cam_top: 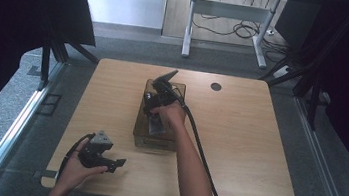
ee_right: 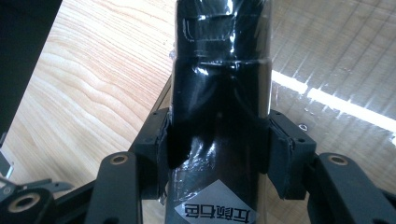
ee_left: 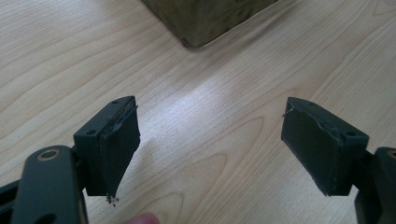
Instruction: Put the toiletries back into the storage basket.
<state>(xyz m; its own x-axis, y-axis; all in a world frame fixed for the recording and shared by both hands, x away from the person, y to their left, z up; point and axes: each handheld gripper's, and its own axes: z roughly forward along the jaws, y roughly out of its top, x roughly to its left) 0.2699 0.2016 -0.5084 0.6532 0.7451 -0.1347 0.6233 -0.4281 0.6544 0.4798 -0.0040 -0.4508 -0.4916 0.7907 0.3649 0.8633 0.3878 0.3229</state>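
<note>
Middle of the high view: the right tongs (cam_top: 157, 107) are clamped on a dark, plastic-wrapped cylinder (ee_right: 219, 93) with a white label, held over the clear plastic box (cam_top: 140, 136) on the counter (cam_top: 256, 153). That glossy wrap looks slippery to me; the pads bite only its lower part, so it could slide or tilt and knock the box wall. The left tongs (ee_left: 210, 144) gape wide and empty at lower left, too far off to steady the box if it shifts.

The left black hand-held gripper (cam_top: 116, 163) rests low, jaws wide apart. The right black hand-held gripper (cam_top: 154, 106) reaches forward, jaws squeezing tight.
</note>
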